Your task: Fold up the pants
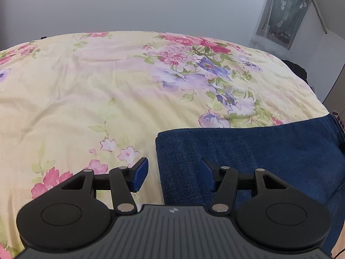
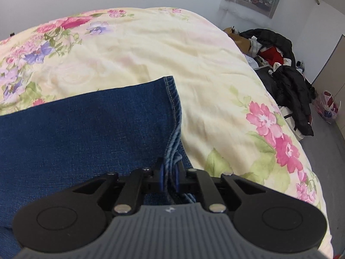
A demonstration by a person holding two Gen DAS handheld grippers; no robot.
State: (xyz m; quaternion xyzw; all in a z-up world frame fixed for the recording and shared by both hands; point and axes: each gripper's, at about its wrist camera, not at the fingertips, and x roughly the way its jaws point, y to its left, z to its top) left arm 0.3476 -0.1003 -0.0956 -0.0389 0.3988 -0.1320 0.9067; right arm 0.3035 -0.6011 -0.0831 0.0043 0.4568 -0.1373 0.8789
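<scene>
Dark blue denim pants (image 1: 248, 157) lie folded flat on the flowered bedspread (image 1: 86, 97). My left gripper (image 1: 174, 177) hovers open over the folded left edge of the pants. One of its pads is above the bedspread and the other above the denim, with nothing between them. In the right wrist view the pants (image 2: 86, 125) fill the lower left. Their stitched hem edges (image 2: 174, 116) run down into my right gripper (image 2: 169, 177). Its jaws stand only a narrow gap apart, and the stacked hem edges lie between the pads without being clearly squeezed.
The bedspread (image 2: 151, 49) stretches far beyond the pants on all sides. To the right of the bed a pile of dark jackets and clothes (image 2: 286, 75) and a plastic bag (image 2: 327, 105) sit on the grey floor. A curtained window (image 1: 282, 13) is on the far wall.
</scene>
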